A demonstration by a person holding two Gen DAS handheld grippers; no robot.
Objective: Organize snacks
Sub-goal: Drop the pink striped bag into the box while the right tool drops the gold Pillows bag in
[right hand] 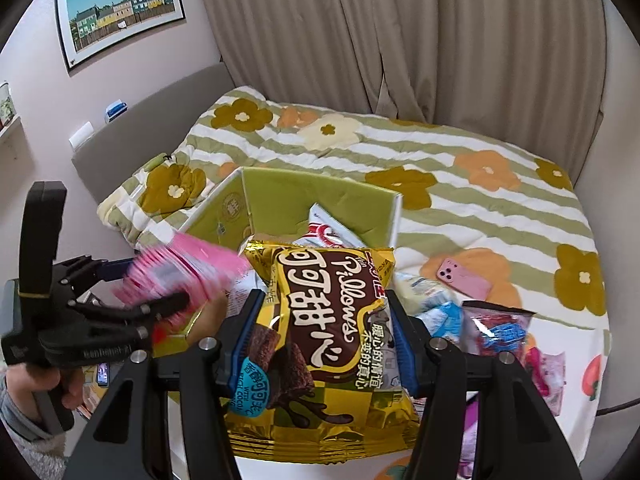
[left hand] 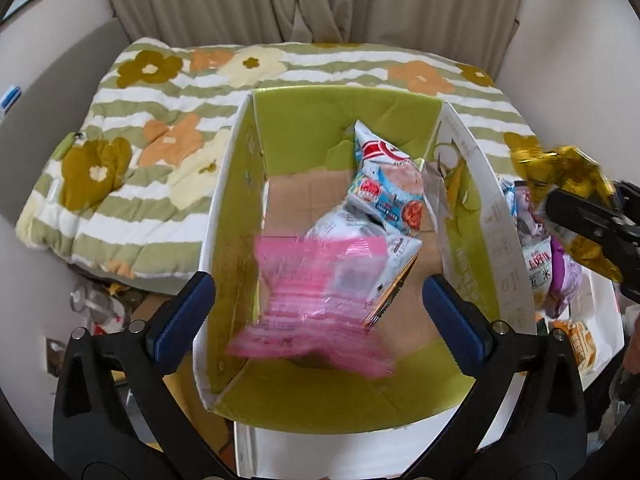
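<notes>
Left hand-held gripper empty over the box, right one gripping a gold snack bag.

My left hand-held gripper (left hand: 320, 312) stands wide open, and the blurred pink plastic snack packet (left hand: 316, 300) sits free between its blue pads, above the green-lined cardboard box (left hand: 236, 184) that holds a white-and-red snack bag (left hand: 384, 176). My right hand-held gripper (right hand: 320, 344) is clamped on the gold-and-brown foil chocolate pillow bag (right hand: 324, 332), just right of the box, with more snack packets (right hand: 500, 332) on the flowered bed quilt (right hand: 480, 200) beyond.

"Pillows" and "可可甜心" on the gold snack bag (right hand: 324, 340).
</notes>
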